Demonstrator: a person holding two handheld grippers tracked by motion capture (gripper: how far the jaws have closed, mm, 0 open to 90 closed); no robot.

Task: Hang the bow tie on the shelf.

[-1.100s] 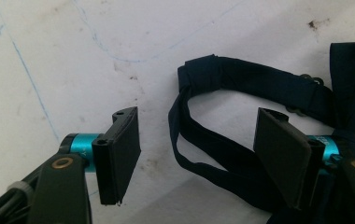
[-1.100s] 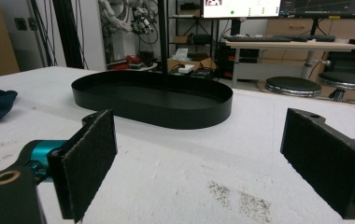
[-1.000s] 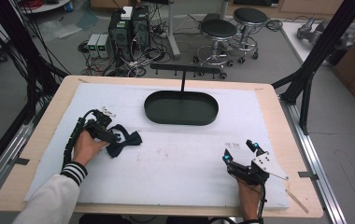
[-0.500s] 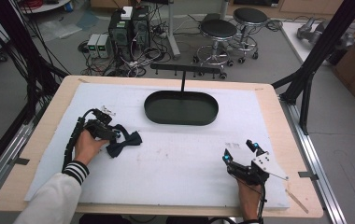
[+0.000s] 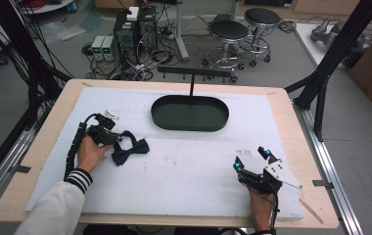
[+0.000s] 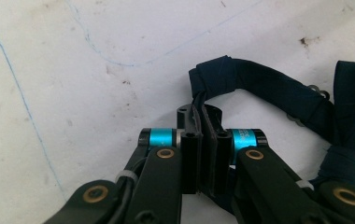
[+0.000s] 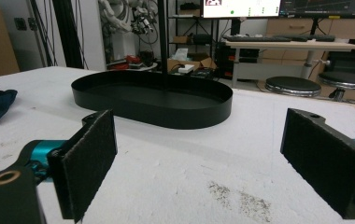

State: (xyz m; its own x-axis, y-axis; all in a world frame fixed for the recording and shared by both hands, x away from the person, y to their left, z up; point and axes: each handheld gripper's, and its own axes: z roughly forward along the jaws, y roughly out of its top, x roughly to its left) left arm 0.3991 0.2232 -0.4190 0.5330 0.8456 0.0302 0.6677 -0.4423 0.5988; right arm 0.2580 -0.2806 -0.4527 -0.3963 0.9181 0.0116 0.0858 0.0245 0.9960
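The left gripper (image 5: 109, 137) sits low on the white foam-covered tabletop (image 5: 194, 171), its jaws pressed together on a thin fold or strap of the dark navy fabric bow tie (image 5: 130, 148), which lies flat on the left side of the tabletop, well apart from the black oval metal tray (image 5: 190, 113) at the far middle. In the left gripper view the jaws pinch only a narrow edge of cloth near the knot (image 6: 213, 79), while the rest of the bow tie (image 6: 278, 95) trails off to the side. The right gripper (image 5: 253, 163) rests near the front right edge, its jaws spread wide and holding nothing, pointed toward the tray (image 7: 152, 100). The likely aim is to carry the bow tie to the tray. The hold looks slight: with so little fabric between the jaws, a quick lift could let the cloth slip free. The loose wings and the strap with its small metal clasp (image 6: 316, 89) may also drag on the rough foam or catch on the tray's rim, so that the bow tie ends up draped over the wall rather than inside.
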